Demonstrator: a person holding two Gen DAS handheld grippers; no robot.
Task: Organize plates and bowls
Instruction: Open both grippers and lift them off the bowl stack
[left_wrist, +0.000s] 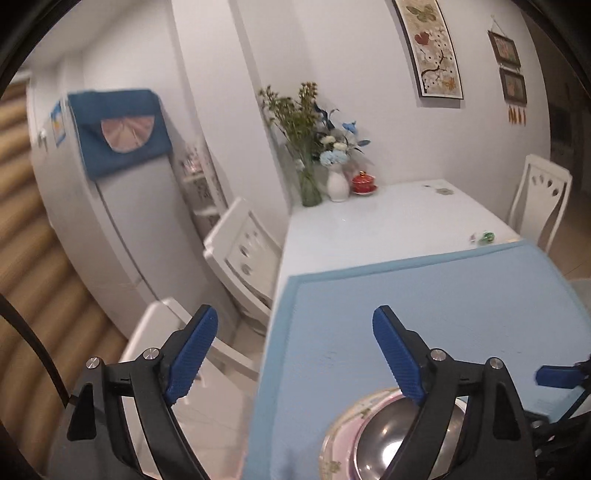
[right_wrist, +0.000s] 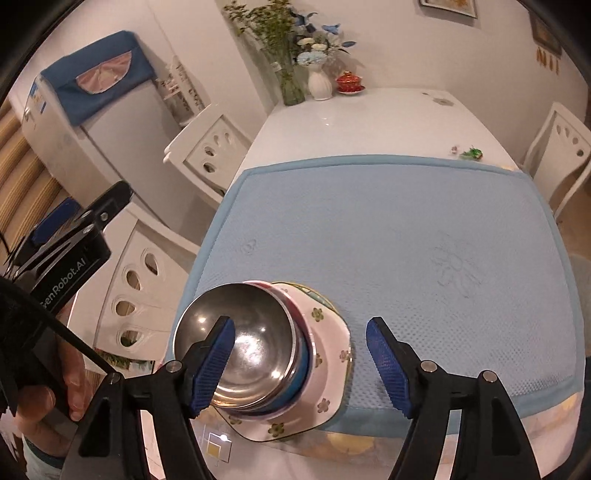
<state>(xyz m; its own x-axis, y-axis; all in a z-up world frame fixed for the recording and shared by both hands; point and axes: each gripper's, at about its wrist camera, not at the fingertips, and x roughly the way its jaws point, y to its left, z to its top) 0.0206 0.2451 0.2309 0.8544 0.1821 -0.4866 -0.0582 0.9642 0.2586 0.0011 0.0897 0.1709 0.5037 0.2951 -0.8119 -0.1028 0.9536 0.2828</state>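
Observation:
A steel bowl (right_wrist: 243, 343) sits nested in a blue bowl (right_wrist: 301, 365) on a flowered plate (right_wrist: 328, 354) at the near left corner of the blue mat (right_wrist: 406, 240). The stack also shows in the left wrist view, bowl (left_wrist: 384, 435) on plate (left_wrist: 343, 428). My right gripper (right_wrist: 299, 365) is open and empty above the stack, its left finger over the steel bowl. My left gripper (left_wrist: 295, 354) is open and empty, raised over the mat's left edge; it shows from the side in the right wrist view (right_wrist: 74, 229).
A white table (right_wrist: 369, 122) carries two flower vases (right_wrist: 319, 83) and a red lidded cup (right_wrist: 349, 83) at the far end, plus a small green object (right_wrist: 471, 152). White chairs (right_wrist: 207, 147) stand at the left and right. A fridge (right_wrist: 110, 122) stands at the far left.

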